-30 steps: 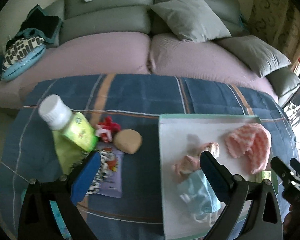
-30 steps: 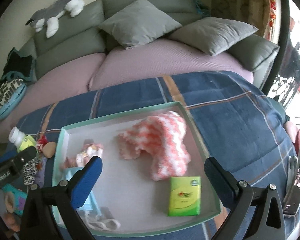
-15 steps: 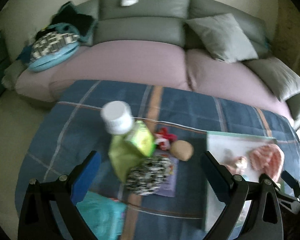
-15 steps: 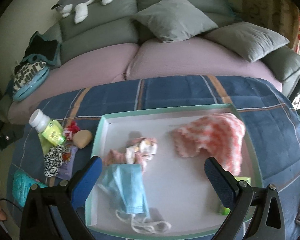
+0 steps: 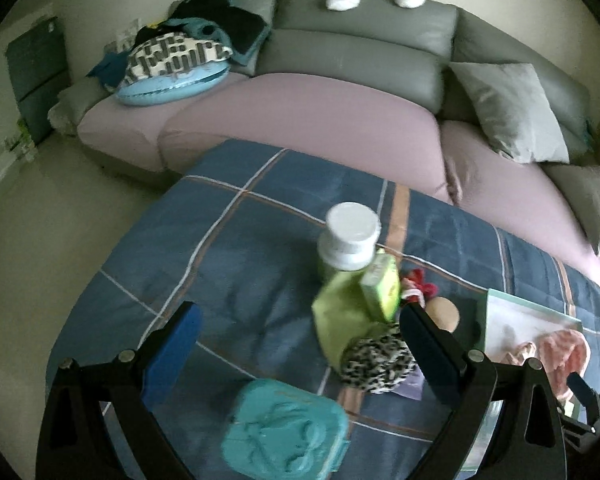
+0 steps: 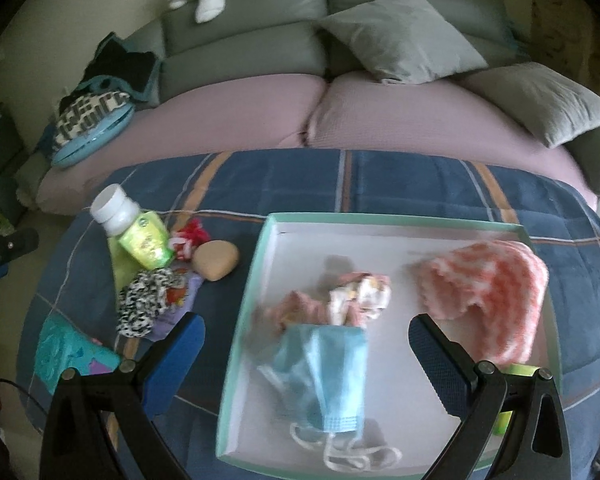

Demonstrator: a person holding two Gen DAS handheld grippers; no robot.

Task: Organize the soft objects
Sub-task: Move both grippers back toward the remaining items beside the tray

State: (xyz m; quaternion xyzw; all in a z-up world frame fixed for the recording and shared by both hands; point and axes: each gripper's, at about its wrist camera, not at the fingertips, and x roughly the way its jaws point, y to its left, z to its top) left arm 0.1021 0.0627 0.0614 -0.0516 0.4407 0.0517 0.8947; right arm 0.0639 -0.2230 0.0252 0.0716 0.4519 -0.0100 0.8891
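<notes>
Inside tray, blue face mask, pink knit hat, small crumpled cloth

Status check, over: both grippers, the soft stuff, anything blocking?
Left gripper open, empty, over leopard scrunchie. Right gripper open above tray. Bottle crowds scrunchie.

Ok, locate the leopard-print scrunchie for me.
In the right wrist view the leopard-print scrunchie lies on the blanket left of the tray, below the green bottle.
</notes>
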